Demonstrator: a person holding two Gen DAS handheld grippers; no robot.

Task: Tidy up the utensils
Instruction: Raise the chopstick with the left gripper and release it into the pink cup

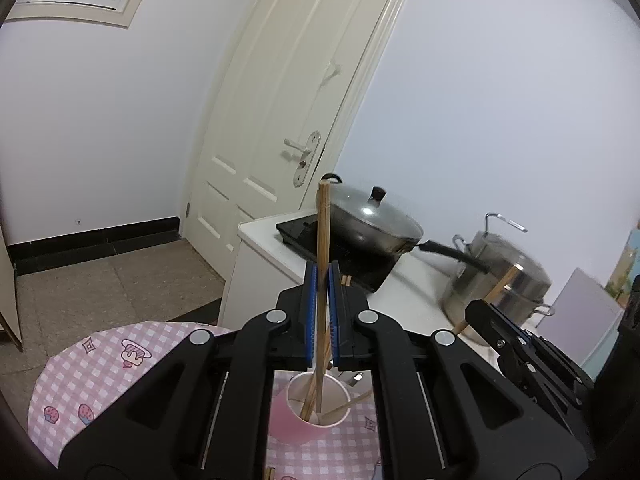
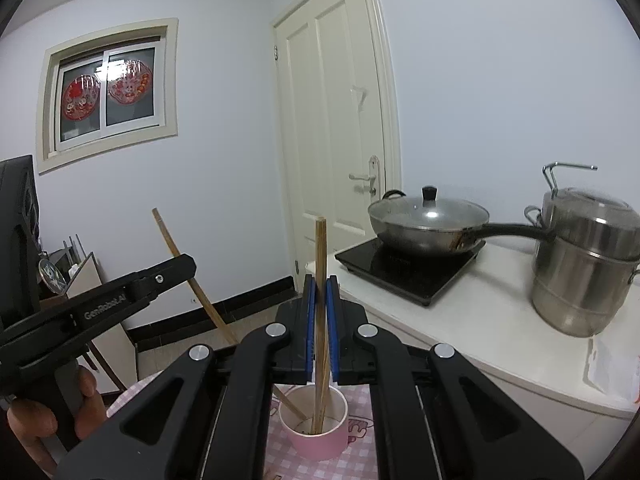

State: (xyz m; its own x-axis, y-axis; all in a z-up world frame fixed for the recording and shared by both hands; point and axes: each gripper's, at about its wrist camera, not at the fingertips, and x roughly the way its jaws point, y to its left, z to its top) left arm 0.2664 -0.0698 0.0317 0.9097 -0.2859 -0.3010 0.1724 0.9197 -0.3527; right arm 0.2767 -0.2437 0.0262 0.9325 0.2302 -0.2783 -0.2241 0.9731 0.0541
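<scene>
While both handheld grippers pinch wooden chopsticks upright over a pink cup (image 1: 310, 408), a person works at sorting utensils on a pink checked tablecloth (image 1: 120, 360). The left gripper (image 1: 321, 280) has its blue pads (image 1: 310, 304) drawn nearly together on a chopstick (image 1: 322, 248) whose lower end reaches down into the cup's mouth, where other sticks already lean against the rim. The right gripper (image 2: 320, 296) is likewise clamped tight on a second chopstick (image 2: 320, 264), its tip dipping inside the same cup (image 2: 316, 428); the person's hand (image 2: 44, 408) grips the other tool's handle at the left of that view. The likeliest trouble is a collision: two tools converge on one narrow opening, and a nudge from either stick against the rim could tip the light cup or lever out the sticks already standing in it. Letting go too high or at a tilt could send a stick bouncing out onto the cloth. Room is limited to the right, where a white counter (image 2: 500, 300) carries an induction hob, a lidded wok (image 2: 428, 220) and a steel steamer pot (image 2: 584, 272) close beside the table; the long wok handle juts toward the pot. To the left and above the cup the space looks open, with only bare floor and wall beyond, which favours a straight upward retreat.
</scene>
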